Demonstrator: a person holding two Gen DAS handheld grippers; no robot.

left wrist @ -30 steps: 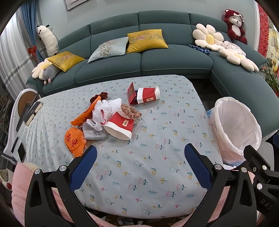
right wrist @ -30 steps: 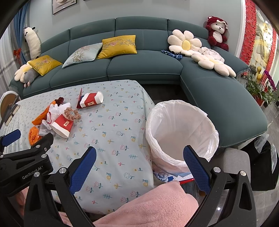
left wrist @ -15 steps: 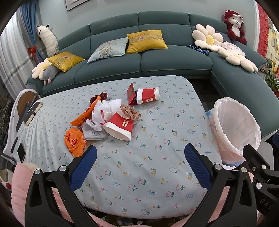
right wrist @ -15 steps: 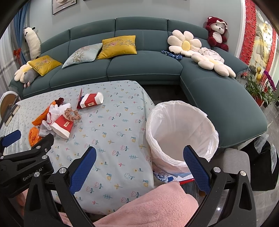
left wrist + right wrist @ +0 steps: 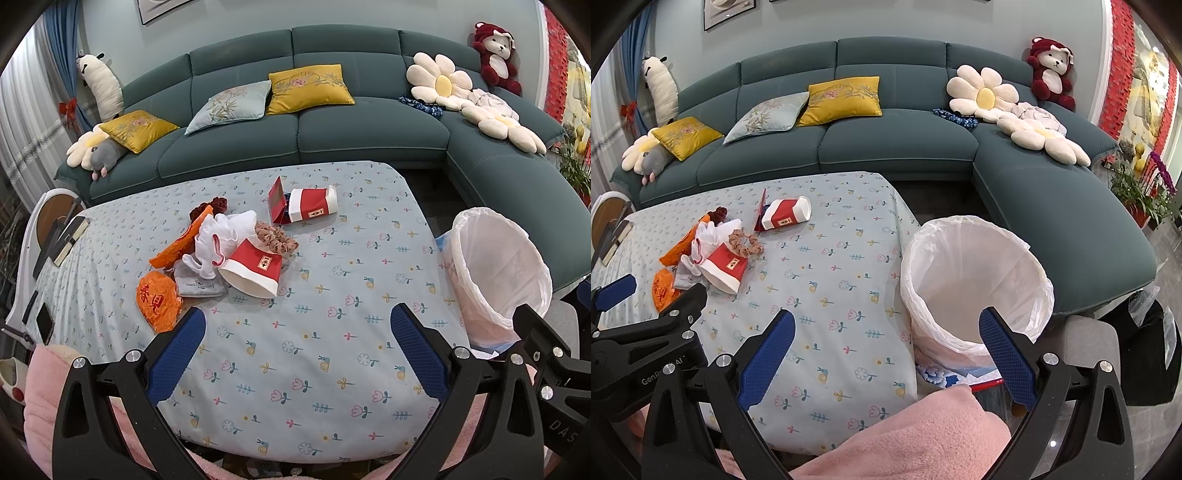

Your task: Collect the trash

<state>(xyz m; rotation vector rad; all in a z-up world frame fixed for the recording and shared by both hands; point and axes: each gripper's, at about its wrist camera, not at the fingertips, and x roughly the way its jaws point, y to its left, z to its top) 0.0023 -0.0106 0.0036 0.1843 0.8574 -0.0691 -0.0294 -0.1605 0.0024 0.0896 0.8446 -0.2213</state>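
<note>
The trash sits heaped on the floral tablecloth point(image 5: 332, 332), left of the white-lined bin point(image 5: 498, 273): 2 red-and-white paper cups lying on their sides, 1 nearer point(image 5: 255, 269) and 1 farther point(image 5: 312, 203) beside a red card point(image 5: 277, 199); a white bag point(image 5: 221, 236), a crumpled orange wrapper point(image 5: 157, 301), a brown scrunchie point(image 5: 275, 238); my left gripper point(image 5: 295, 354) hangs spread and empty on the near side of the pile, well apart from it; my right gripper point(image 5: 886, 354) gapes wide too, holding nothing, its right finger before the bin's rim, the heap far to its left.
</note>
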